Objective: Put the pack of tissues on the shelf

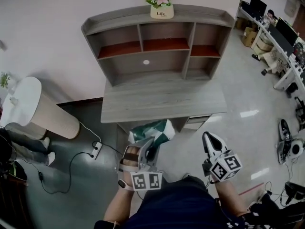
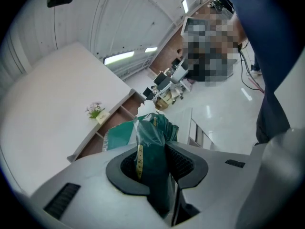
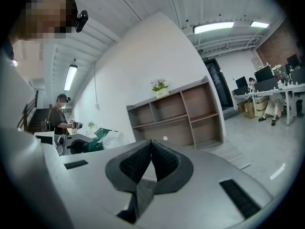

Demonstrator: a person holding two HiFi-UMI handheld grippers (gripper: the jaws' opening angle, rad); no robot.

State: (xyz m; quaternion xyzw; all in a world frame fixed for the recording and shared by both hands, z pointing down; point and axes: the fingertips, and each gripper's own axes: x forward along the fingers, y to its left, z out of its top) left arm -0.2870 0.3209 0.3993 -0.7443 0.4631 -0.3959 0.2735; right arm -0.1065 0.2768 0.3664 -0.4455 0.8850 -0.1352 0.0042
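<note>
The left gripper (image 2: pixel 156 157) is clamped on the tissues (image 1: pixel 151 130), in the air near the table (image 1: pixel 162 103), not yet on the shelf (image 1: pixel 157 45). The right gripper (image 3: pixel 150 149) is closed with nothing in it. The pack looks light, soft and slippery, so pinch one end firmly.

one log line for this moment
left tongs: shut on pack of tissues | right tongs: shut, nothing held | pack not yet on shelf

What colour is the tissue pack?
The tissue pack is green and white, clearest in head view.
</note>
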